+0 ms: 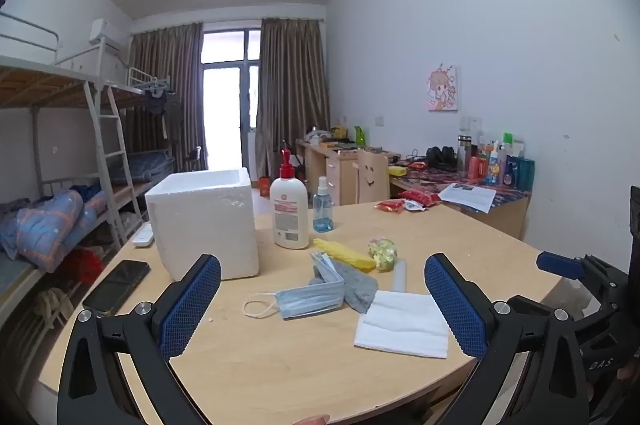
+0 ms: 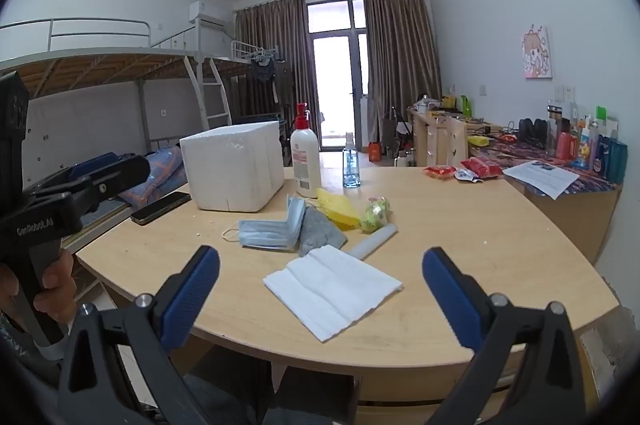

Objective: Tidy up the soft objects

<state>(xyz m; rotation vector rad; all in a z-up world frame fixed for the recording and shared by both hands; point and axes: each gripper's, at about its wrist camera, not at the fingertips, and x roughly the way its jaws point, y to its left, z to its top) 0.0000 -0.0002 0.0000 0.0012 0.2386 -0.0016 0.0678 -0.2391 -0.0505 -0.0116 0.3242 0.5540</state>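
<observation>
On the pale wood table [image 2: 460,225] lie a white folded cloth [image 2: 332,285], light-blue face masks [image 2: 272,229], a grey rag [image 2: 320,231], a yellow netted piece [image 2: 338,211] and, far left, a white foam box [image 2: 236,165].

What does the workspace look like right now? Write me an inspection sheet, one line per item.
Surface: light wooden table with a curved front edge.
Job's things: blue face masks, grey cloth, yellow mesh piece, green-yellow ball, white foam tube, folded white cloth, all loose beside the white foam box.
Clutter: lotion pump bottle, blue spray bottle, black phone, red snack packets.
Grippers: left tool and right tool wide open, empty, short of the items.
Cables: nothing seen on the table.
Surroundings: bunk beds, curtained balcony door, crowded side desk.
</observation>
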